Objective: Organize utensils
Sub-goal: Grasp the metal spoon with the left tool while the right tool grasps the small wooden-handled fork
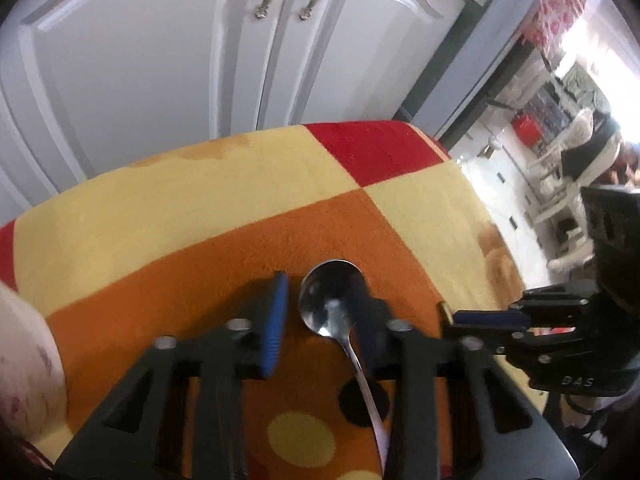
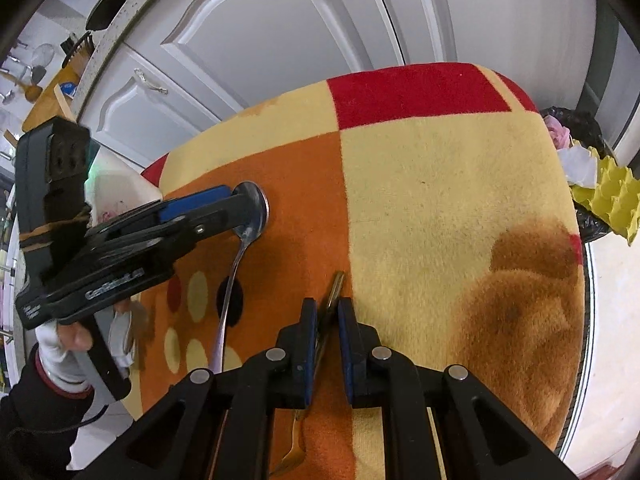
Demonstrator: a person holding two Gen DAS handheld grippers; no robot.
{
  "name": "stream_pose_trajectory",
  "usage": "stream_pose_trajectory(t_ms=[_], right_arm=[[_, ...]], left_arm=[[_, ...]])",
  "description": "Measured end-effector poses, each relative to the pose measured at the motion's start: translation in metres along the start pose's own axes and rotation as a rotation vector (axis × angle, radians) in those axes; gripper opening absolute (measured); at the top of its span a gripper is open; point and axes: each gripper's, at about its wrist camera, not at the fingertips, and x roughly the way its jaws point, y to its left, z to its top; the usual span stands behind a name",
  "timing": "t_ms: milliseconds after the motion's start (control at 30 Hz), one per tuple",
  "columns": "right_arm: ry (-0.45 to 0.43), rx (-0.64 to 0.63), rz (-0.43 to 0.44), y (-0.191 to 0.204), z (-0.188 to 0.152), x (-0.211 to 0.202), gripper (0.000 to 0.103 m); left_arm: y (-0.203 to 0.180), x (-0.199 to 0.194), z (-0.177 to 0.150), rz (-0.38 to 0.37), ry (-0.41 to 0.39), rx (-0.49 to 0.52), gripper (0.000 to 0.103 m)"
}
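A steel spoon [image 1: 332,300] lies on the orange patch of the patterned cloth [image 1: 160,208], bowl pointing away. My left gripper [image 1: 323,286] straddles the bowl, which rests against the right finger. A gap shows between the bowl and the blue left pad [image 1: 276,320], so the gripper is open. In the right wrist view the left gripper [image 2: 248,204] reaches the spoon [image 2: 256,224] from the left. My right gripper [image 2: 327,320] is shut on the handle of a golden fork [image 2: 334,292], with the tines near the lower edge. It also shows at the right of the left wrist view [image 1: 450,316].
White cabinet doors [image 1: 160,60] stand just behind the round cloth-covered table [image 2: 440,180]. A white floral dish [image 2: 116,192] sits at the table's left edge. A black bin bag with a yellow egg tray [image 2: 608,200] is off the right side. A gloved hand [image 2: 64,344] holds the left gripper.
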Motion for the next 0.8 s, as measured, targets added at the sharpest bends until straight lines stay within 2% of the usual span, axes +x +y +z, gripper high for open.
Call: stream_pose_trajectory(t_ms=[200, 333, 433, 600, 800], right_arm=[[-0.005, -0.019, -0.013, 0.003, 0.002, 0.002, 0.01], [-0.01, -0.04, -0.023, 0.009, 0.002, 0.004, 0.008], [-0.012, -0.045, 0.029, 0.019, 0.0, 0.002, 0.007], [0.011, -0.079, 0.062, 0.04, -0.007, 0.009, 0.006], [0.022, -0.103, -0.046, 0.054, -0.008, 0.016, 0.007]], left_arm=[[-0.007, -0.009, -0.006, 0.007, -0.01, 0.051, 0.003], [0.001, -0.025, -0.021, 0.033, -0.011, 0.031, 0.002], [0.009, -0.038, -0.041, 0.04, -0.001, -0.005, 0.002], [0.025, -0.065, -0.082, 0.051, 0.012, -0.049, 0.002], [0.025, -0.076, -0.1, 0.08, 0.013, -0.059, 0.003]])
